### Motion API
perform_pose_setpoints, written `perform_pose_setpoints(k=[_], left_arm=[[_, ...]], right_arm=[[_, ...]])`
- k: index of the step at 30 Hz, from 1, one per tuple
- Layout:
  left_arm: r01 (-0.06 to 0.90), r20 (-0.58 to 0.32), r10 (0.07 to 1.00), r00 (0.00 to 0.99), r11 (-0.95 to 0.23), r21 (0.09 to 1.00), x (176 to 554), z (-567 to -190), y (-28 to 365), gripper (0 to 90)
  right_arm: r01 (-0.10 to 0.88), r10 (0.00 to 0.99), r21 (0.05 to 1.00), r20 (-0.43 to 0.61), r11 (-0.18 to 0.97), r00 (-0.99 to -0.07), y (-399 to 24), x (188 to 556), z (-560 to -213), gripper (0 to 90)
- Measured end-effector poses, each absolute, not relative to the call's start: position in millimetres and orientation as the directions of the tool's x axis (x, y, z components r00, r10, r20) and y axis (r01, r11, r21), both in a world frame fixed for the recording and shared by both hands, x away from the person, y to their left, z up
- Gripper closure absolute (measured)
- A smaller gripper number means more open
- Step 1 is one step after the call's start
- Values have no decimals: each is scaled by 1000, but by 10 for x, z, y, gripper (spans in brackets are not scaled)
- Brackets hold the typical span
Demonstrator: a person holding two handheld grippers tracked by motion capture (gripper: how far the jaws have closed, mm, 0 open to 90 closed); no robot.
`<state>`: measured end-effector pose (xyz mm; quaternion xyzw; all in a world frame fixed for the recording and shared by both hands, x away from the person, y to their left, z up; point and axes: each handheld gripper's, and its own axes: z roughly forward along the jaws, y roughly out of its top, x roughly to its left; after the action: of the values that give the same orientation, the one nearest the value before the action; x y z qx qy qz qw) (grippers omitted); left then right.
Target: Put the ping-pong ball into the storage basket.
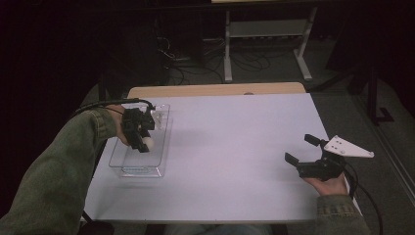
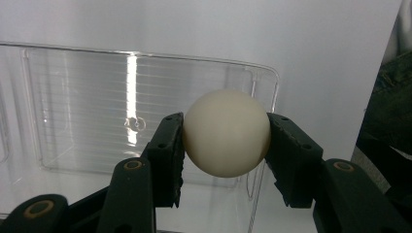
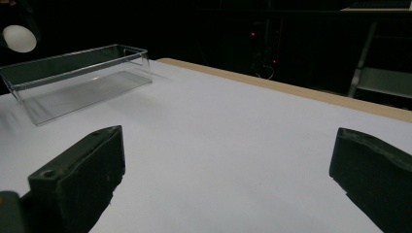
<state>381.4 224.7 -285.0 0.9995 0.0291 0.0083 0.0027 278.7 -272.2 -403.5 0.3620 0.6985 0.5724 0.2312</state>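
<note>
A cream-white ball sits clamped between the black jaws of my left gripper. In the high view that left gripper hangs over the clear plastic bin at the table's left side, with the ball at its tip. The bin's ribbed floor lies below the ball and holds nothing. My right gripper rests low at the right side of the table, jaws wide apart and nothing between them. From the right gripper view, the ball hangs above the bin at far left.
The white table top has a wooden strip along its far edge. Beyond it stand a metal frame and loose cables on a dark floor. A green sleeve comes in at lower left.
</note>
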Motion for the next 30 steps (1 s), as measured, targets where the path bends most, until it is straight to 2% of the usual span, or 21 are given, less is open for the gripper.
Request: perform_pose_setpoints(k=[30], left_arm=[[62,5,62,998,-998,27,3819,-3204,2294,509]], right_arm=[[243,770,966,90,86,-632,-2727,2788,-4038,0]])
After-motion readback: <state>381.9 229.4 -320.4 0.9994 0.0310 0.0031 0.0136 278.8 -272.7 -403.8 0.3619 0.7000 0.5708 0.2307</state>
